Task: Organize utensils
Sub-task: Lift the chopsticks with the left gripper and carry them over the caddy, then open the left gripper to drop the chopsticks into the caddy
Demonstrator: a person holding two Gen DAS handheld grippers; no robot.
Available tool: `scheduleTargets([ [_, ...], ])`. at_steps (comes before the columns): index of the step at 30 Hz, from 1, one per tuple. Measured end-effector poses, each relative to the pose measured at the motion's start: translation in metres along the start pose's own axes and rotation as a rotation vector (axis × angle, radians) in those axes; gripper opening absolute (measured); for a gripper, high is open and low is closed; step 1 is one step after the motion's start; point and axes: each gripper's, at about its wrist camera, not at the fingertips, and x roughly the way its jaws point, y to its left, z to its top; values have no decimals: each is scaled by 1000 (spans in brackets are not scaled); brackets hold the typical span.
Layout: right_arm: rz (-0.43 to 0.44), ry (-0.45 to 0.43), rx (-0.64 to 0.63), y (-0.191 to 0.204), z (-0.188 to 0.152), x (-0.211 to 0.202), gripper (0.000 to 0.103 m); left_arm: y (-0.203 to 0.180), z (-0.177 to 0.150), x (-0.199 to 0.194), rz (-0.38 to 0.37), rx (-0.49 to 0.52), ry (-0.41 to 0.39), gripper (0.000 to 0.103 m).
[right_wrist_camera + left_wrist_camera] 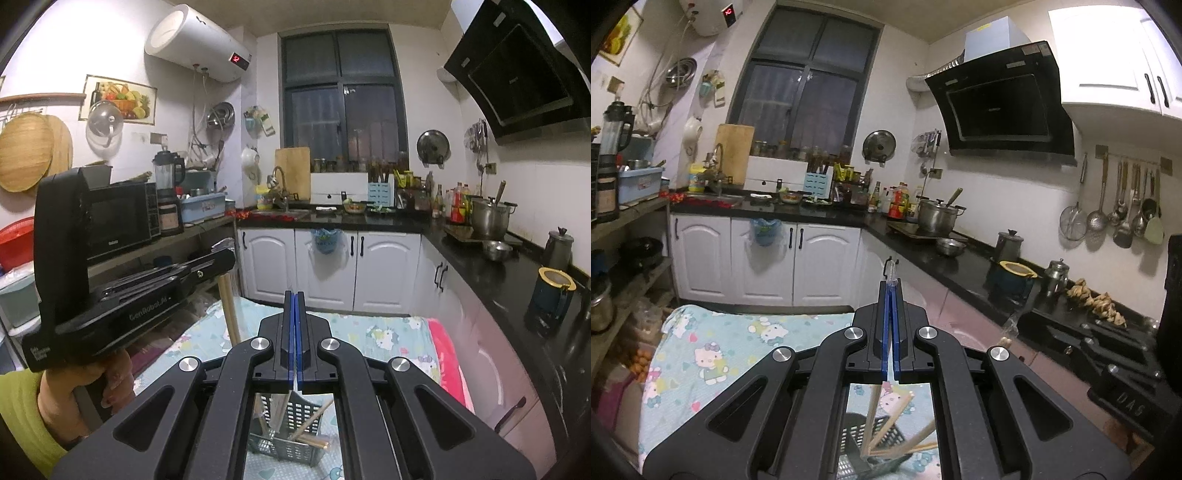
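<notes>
- Black linkage arms fill the foreground of both wrist views; between them a mirror-like gap shows the grey slotted utensil basket (pixel 284 439) standing on the cartoon-print tablecloth (pixel 713 354).
- Left gripper (pixel 891 295): jaws clenched on a thin clear utensil (pixel 893 269) that pokes out beyond the blue pads (pixel 886 332); seen from the right wrist, a pale metal end (pixel 221 245) shows at its front, well above the basket.
- Right gripper (pixel 294 317): blue pads pressed together with nothing visible between them, raised above the basket.
- Wooden chopsticks (pixel 310 424) lean loosely inside the basket, tips down, several crossing one another.
- Handling, as a judgement: the held utensil looks light, stiff and smooth, so it is likely to slip or pivot in the pads; holding it near mid-length, with the long axis along the fingers, would steady it. The chopsticks are light and rigid, best pinched near their upper ends. The basket is light plastic and may tip or slide on the cloth.
- Hidden or unclear: the held utensil's kind cannot be told; most of its length lies between the pads. The basket is seen only through the gap, its compartments cut off. A wooden post (pixel 229 310) beside the cloth is partly hidden behind the left gripper.
</notes>
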Motion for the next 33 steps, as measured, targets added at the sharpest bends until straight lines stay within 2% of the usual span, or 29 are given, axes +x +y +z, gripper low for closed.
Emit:
scheduleTargets([
  [10,-17,40,-3,0,-14,27,1,19,-28,21,0,-20,34,0],
  [21,-24,98,21,-5,-33,54,1,28,-44,35,8,-38,54,0],
  [22,-23,107,26,-6,-34,56,1,29,-46,36,12,-43,56,2],
  [24,-30,121,43,-10,-38,58,4,33,-49,35,12,-53,61,22],
  [25,-30,125,51,-12,-39,58,7,35,-49,34,15,-59,61,38],
  [26,-32,123,57,-13,-40,57,10,37,-50,33,14,-73,64,39],
  [28,-40,116,74,-18,-42,53,28,40,-49,28,12,-89,65,40],
  [30,-43,107,83,-22,-44,49,29,42,-48,21,27,-90,67,44],
  [33,-52,96,99,-27,-46,40,32,44,-45,5,17,-111,56,57],
])
